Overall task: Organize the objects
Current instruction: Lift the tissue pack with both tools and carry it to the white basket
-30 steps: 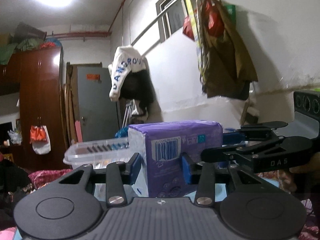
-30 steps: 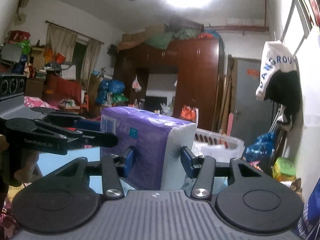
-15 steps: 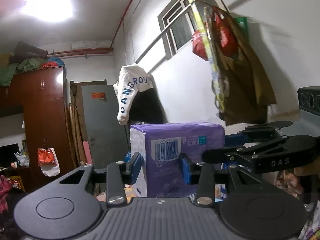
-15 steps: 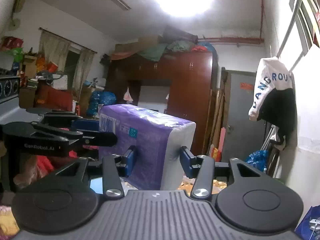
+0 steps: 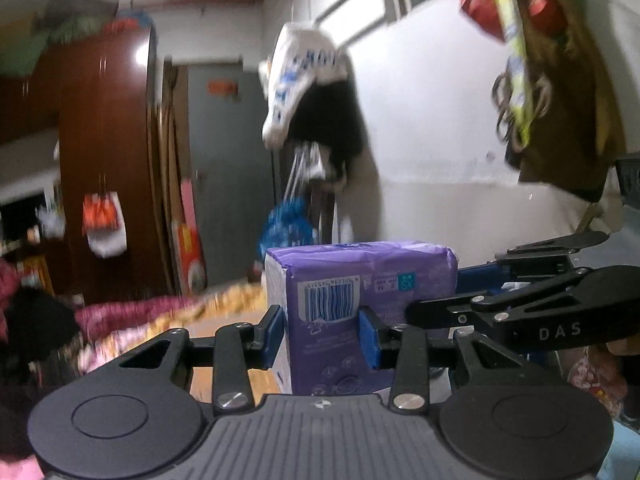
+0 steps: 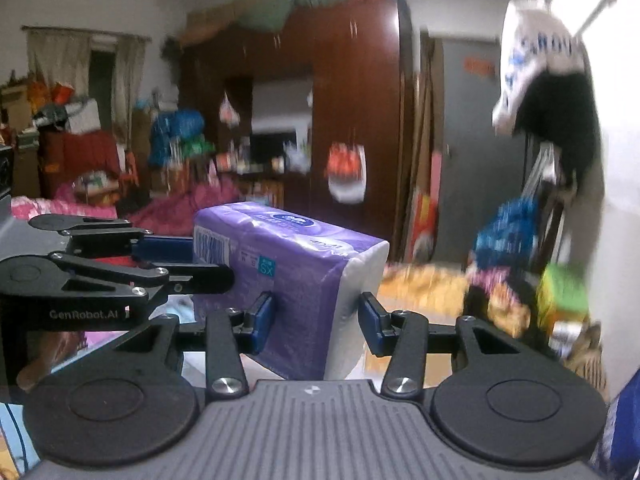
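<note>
Left wrist view: the left gripper [image 5: 320,330] clamps the barcode end of a purple tissue pack [image 5: 360,280] at centre frame, its blue pads [image 5: 274,334] pressed into the wrapper. The right gripper [image 5: 476,280] reaches in from the right edge and holds the pack's far end. The pack hangs in the air between the two, clear of any surface, so by my reading the pick-up is done and the carrying and setting down are left. No destination shows in either view.

Going left to right around it: a brown wardrobe [image 5: 104,152] at left, a bed with pink and yellow bedding [image 5: 160,316] low down, a grey door [image 5: 228,168], a white printed garment [image 5: 300,76] hung on the wall, and hanging bags [image 5: 560,80] at upper right. Both views are blurred. The bags and garment hang near the likely path.
</note>
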The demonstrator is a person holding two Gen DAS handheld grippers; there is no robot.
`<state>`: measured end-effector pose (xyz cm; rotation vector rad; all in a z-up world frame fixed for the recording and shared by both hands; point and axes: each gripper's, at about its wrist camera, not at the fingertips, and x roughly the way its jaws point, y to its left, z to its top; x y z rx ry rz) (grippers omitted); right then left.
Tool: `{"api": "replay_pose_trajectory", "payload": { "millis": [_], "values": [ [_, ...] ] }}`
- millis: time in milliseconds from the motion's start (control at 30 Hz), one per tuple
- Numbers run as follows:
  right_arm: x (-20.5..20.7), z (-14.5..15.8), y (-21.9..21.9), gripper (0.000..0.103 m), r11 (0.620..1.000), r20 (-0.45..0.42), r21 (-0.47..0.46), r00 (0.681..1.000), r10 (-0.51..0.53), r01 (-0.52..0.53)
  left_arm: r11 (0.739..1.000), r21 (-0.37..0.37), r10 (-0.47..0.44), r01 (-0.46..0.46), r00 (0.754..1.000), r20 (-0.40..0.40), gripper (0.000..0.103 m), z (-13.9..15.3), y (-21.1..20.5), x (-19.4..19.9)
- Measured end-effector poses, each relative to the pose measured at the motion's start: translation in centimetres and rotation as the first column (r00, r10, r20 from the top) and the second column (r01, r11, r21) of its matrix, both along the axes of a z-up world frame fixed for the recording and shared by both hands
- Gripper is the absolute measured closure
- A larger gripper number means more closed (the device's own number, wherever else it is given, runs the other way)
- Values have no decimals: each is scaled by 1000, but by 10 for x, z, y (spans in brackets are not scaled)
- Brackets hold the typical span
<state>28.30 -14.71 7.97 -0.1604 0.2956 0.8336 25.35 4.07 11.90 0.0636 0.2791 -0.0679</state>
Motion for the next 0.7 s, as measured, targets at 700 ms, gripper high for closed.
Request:
{"api": "replay_pose_trajectory", "payload": {
  "millis": [700],
  "values": [
    [26,-3,9,52,996,-141,-63,988,-69,60,998,-10,60,-63,982,-177,50,-20,5,41]
  ]
}}
